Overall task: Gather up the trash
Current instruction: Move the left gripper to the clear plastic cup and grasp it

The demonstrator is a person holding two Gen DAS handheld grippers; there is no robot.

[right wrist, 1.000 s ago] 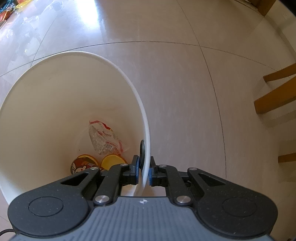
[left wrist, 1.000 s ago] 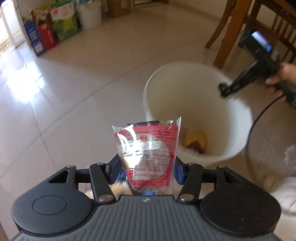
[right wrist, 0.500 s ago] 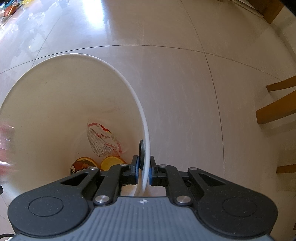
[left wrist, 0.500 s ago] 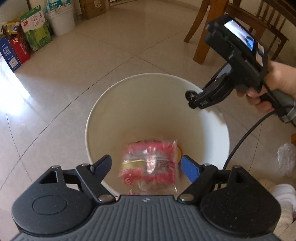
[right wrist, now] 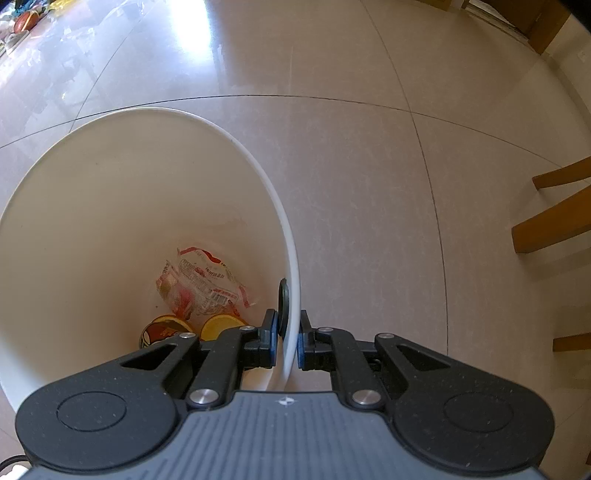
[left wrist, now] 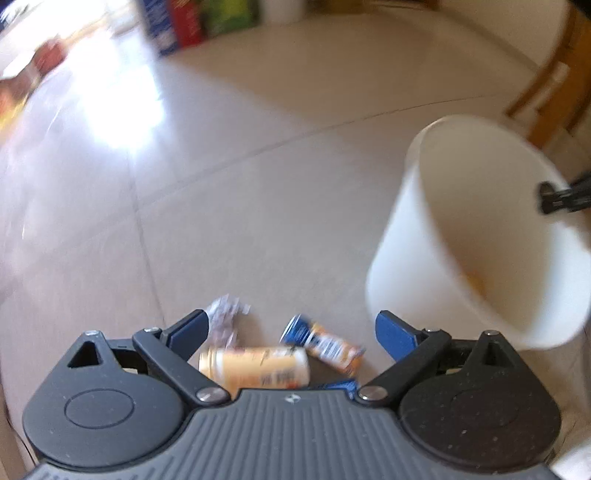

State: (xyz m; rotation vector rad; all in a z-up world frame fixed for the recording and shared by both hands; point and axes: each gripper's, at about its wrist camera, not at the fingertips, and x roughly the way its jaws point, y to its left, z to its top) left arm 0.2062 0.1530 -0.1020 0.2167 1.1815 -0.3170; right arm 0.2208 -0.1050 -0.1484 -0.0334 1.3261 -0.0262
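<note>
Left gripper (left wrist: 291, 328) has jaws spread wide, nothing between them, hovering over the tiled floor (left wrist: 258, 184); the left wrist view is motion-blurred. Just beyond and below the jaws lies loose trash on the floor: a yellow can (left wrist: 255, 365) on its side, a blue-and-orange can (left wrist: 321, 345) on its side just right of it, and a crumpled silvery wrapper (left wrist: 225, 319) close to the left fingertip. A bit of blue shows at the gripper body edge, cannot tell what it is. White bucket (left wrist: 476, 236) sits to the right in that view, tilted, mouth open toward the camera, something orange-yellow faint inside. Right gripper (right wrist: 286, 338) has jaws narrow, clamped on the bucket rim (right wrist: 291, 258), one finger inside the wall and one outside; its black tip also shows at the rim in the left wrist view. Inside the bucket: a clear red-printed wrapper (right wrist: 201, 284) on the bottom, a brown round lid or can top (right wrist: 164, 330) and a yellow round one (right wrist: 219, 326) beside it, both partly hidden by the right gripper. Wooden chair legs (right wrist: 554, 218) stand to the right on the floor, well apart from the bucket. Coloured boxes (left wrist: 184, 22) sit far back, blurred.
</note>
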